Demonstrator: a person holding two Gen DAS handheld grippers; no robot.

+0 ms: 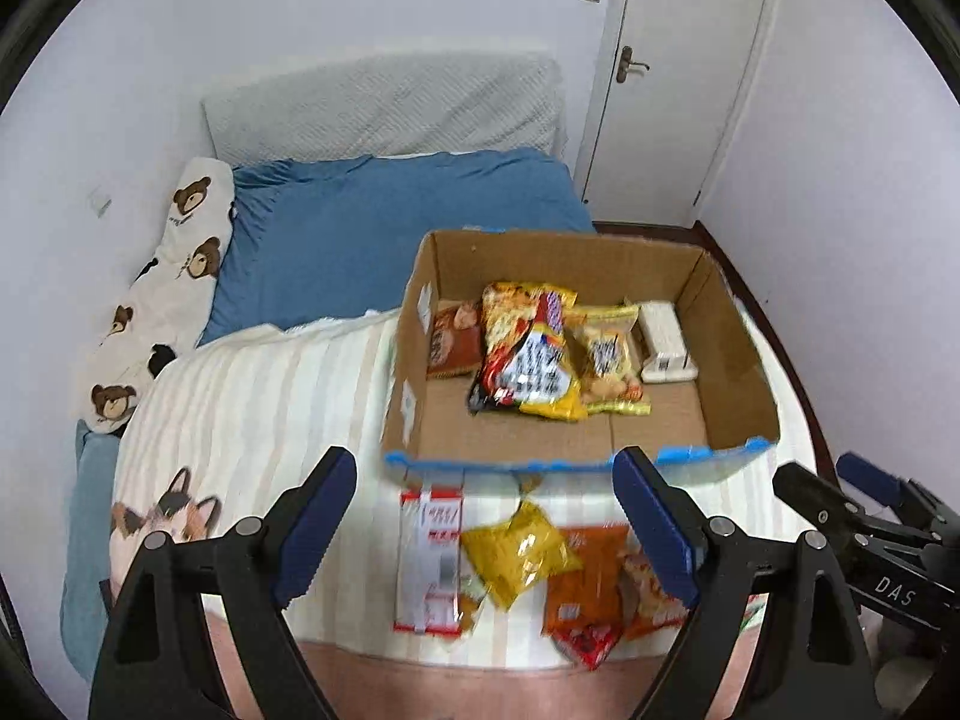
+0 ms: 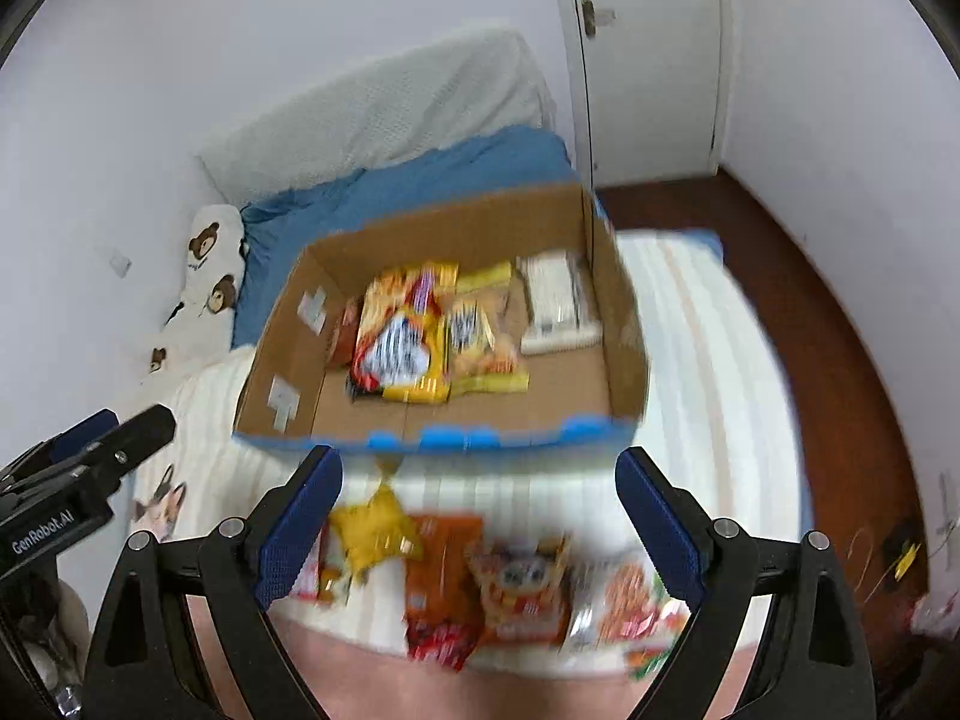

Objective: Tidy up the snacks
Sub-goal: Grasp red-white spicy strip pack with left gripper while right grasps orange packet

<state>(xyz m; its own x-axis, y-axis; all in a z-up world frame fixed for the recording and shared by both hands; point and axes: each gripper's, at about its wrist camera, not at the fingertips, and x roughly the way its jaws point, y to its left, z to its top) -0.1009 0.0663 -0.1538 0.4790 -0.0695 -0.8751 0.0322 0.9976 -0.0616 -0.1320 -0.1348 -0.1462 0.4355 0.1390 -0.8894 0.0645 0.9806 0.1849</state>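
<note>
A cardboard box (image 1: 738,360) with a blue-taped front edge sits on the bed; it also shows in the right wrist view (image 2: 618,324). Inside lie a red-yellow noodle packet (image 1: 528,354), a yellow snack bag (image 1: 609,360), a brown packet (image 1: 450,339) and a white pack (image 1: 663,339). In front of the box lie loose snacks: a white-red packet (image 1: 432,558), a yellow bag (image 1: 519,552) and an orange packet (image 1: 585,582). My left gripper (image 1: 489,516) is open and empty above them. My right gripper (image 2: 480,516) is open and empty above the same row (image 2: 444,576), which is blurred.
The bed has a striped cream blanket (image 1: 258,396), a blue sheet (image 1: 372,228) and a bear-print pillow (image 1: 174,276) by the left wall. A white door (image 1: 678,66) stands behind. Dark wooden floor (image 2: 798,312) lies right of the bed.
</note>
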